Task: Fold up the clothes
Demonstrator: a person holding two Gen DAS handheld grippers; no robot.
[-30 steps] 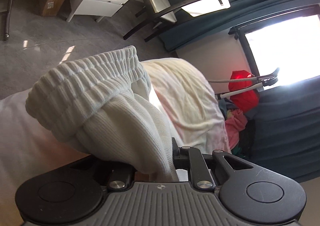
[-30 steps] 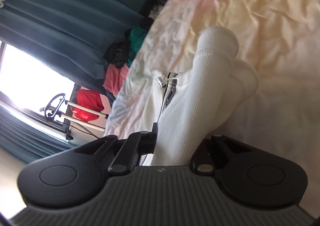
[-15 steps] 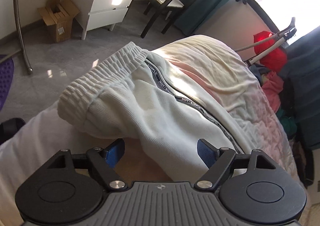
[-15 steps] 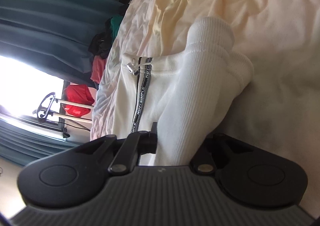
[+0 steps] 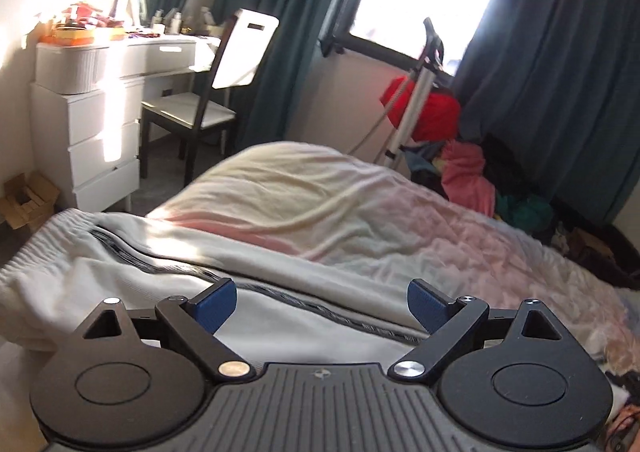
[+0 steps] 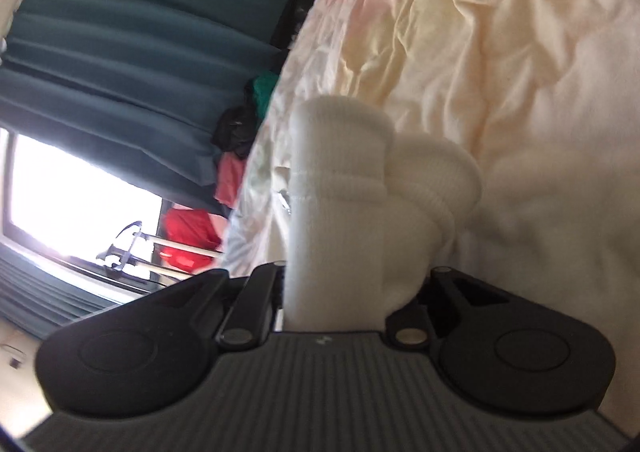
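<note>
Around the bed point(image 5: 360, 212): a chair point(image 5: 192, 112) and white drawers point(image 5: 92, 140) are standing at 10 o'clock, a heap of clothes point(image 5: 472, 176) is lying at 2 o'clock, no container in view. The white trousers point(image 5: 168, 272) are lying on the bed under the left gripper point(image 5: 322, 306), whose jaws are opening wide, pads clear of cloth, whereas a second ago they were clamping the waistband. The right gripper point(image 6: 352, 292) is still clenching the trousers' ribbed cuffs point(image 6: 360, 192), probably both, though the view is blurred.

white ribbed sweatpants point(image 5: 120, 276) | black side stripe | lying crumpled on bed | cuff end bunched, raised
</note>
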